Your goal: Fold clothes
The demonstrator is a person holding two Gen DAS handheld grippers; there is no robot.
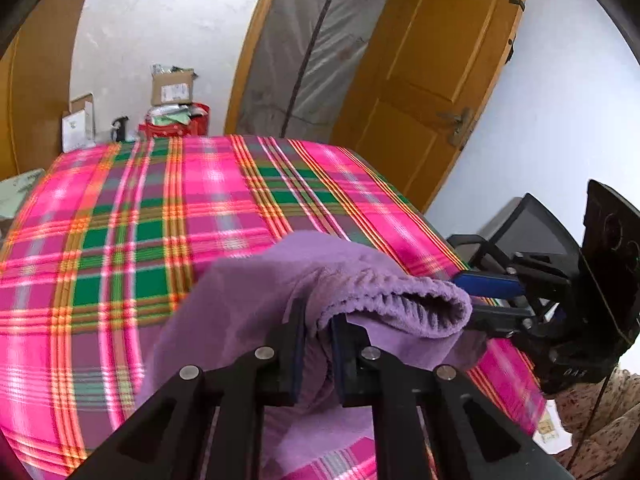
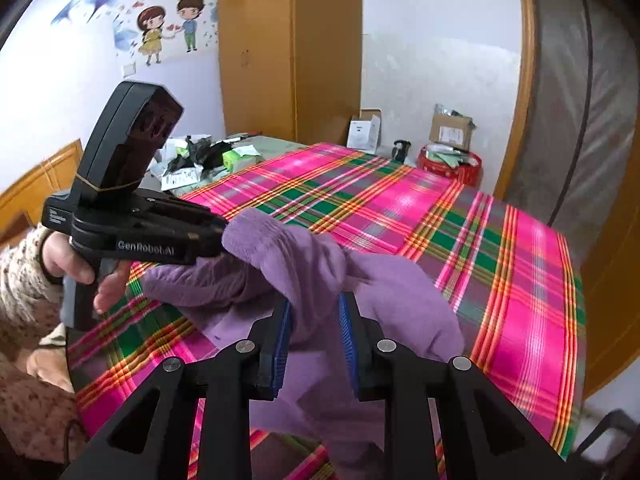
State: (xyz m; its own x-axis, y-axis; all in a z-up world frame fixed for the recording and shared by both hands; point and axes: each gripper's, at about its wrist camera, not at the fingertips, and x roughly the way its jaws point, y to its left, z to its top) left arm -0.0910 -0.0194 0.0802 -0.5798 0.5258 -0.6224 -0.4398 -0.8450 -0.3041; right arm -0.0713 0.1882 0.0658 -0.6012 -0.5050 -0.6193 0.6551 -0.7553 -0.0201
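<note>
**Purple fleece held up between both tongs**

Right now we see the purple fleece garment [image 1: 256, 300] lifted above the pink plaid bedspread [image 1: 120, 248], which serves as our landmark. The left tongs [image 1: 316, 344] are pressed onto a fold of the fleece near its ribbed, elasticated edge [image 1: 400, 300]. The right tongs [image 2: 314, 340] pinch another bunch of the same cloth, their blue pads [image 2: 282, 344] drawn close with fabric between them.

In the left wrist view the right tongs [image 1: 480, 300] come in from the right edge of the bedspread and meet the ribbed end of the garment. In the right wrist view the left tongs [image 2: 216, 236] grip the raised end from the left, held by a hand [image 2: 80, 268] in a speckled sleeve.

The garment's long axis runs roughly across the near end of the bedspread, from one tongs to the other, with the middle sagging and the rest hanging down toward the cloth below.

Beyond the far end of the bedspread stands a red basket [image 2: 450, 168] filled with packets; we cannot tell what they are. A cardboard box [image 2: 452, 130] sits just behind the basket, and an open white box [image 2: 364, 130] lies further left.
</note>
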